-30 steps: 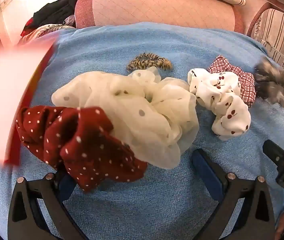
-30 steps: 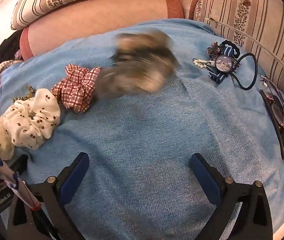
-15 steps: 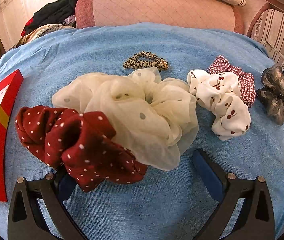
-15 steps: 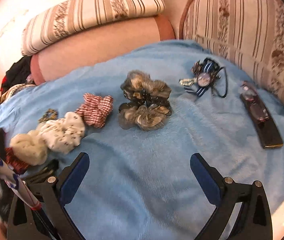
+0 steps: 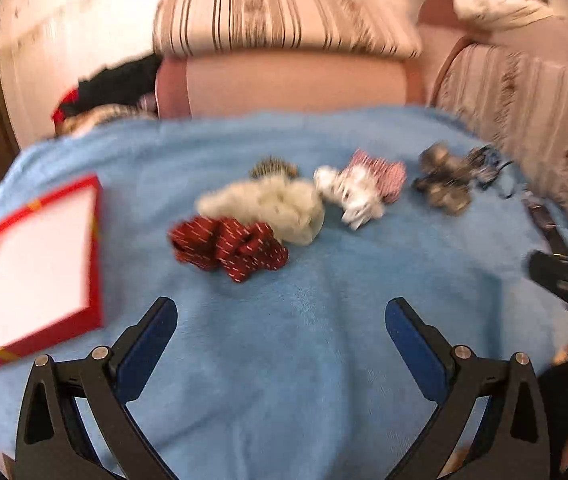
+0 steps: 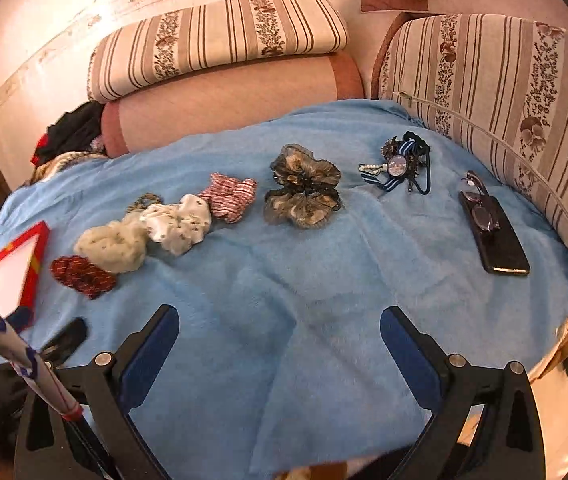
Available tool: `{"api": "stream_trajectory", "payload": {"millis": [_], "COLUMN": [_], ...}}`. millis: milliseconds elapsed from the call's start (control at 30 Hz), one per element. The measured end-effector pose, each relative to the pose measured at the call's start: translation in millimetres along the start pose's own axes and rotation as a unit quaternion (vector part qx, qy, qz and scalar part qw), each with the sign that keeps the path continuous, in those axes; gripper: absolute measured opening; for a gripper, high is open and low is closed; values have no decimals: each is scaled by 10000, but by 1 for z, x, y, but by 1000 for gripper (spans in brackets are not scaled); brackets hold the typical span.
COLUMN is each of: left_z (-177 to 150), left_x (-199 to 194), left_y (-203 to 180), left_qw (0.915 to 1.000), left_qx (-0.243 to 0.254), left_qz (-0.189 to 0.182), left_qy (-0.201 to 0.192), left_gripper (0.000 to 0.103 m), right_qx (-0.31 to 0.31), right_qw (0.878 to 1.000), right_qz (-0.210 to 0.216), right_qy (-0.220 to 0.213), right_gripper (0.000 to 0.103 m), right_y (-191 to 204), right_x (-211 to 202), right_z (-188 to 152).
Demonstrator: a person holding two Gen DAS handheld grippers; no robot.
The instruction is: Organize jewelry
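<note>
Red box [image 6: 23, 268] half hidden; left view blurred

Six scrunchies [image 6: 302, 186] are counted on one blue blanket [image 6: 324, 280], with one red box [image 6: 13, 268], one phone [image 6: 494, 236], one pair of glasses [image 6: 480, 204] (lying on it) and one cluster of hair ties [image 6: 400, 164].

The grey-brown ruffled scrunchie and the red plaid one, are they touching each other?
Apart. The right wrist view shows a strip of bare blue blanket between the grey-brown ruffled scrunchie and the red plaid scrunchie.
</note>
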State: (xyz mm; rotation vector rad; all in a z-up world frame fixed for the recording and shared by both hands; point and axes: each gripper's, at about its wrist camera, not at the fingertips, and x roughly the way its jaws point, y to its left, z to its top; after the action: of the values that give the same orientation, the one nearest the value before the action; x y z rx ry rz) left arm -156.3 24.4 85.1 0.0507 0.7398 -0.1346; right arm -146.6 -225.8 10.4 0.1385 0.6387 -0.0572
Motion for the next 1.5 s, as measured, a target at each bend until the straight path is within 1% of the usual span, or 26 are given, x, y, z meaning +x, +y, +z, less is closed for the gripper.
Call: {"api": "stream_trajectory", "payload": {"millis": [67, 133, 167, 300, 433, 600, 900, 1133, 1500], "left_z": [2, 5, 4, 4, -1, -2, -3, -3, -4], "left_x": [-26, -47, -54, -73, -80, -82, -80, -75, -66], "left_y": [9, 19, 22, 38, 45, 45, 37, 34, 38], "left_qw": [9997, 9989, 9986, 9969, 9962, 9963, 9971, 9979, 9983], "left_qx": [-100, -215, -253, -471, -548, -552, -461, -406, -471], "left_qz": [-42, 87, 90, 130, 152, 134, 115, 55, 13], "left_qy": [-216, -406, -453, -609, -654, -642, -593, -493, -348], "left_gripper": [103, 103, 103, 103, 103, 103, 103, 103, 103], "right_qx": [-37, -85, -104, -289, -458, -538, -569, -540, -567], "right_qw": [9999, 9997, 9996, 9989, 9981, 9978, 9977, 9980, 9981], "right_qz": [55, 92, 128, 196, 201, 186, 189, 200, 196], "right_qy": [-106, -192, -233, -326, -360, -351, -319, -261, -142], "right_gripper": [102, 102, 102, 102, 102, 102, 102, 102, 102], "right_y": [5, 13, 17, 35, 48, 54, 50, 47, 48], "right_x": [-12, -22, -27, -41, -48, -51, -49, -45, -35], "right_z": [0, 1, 2, 1, -1, -3, -4, -7, -9]}}
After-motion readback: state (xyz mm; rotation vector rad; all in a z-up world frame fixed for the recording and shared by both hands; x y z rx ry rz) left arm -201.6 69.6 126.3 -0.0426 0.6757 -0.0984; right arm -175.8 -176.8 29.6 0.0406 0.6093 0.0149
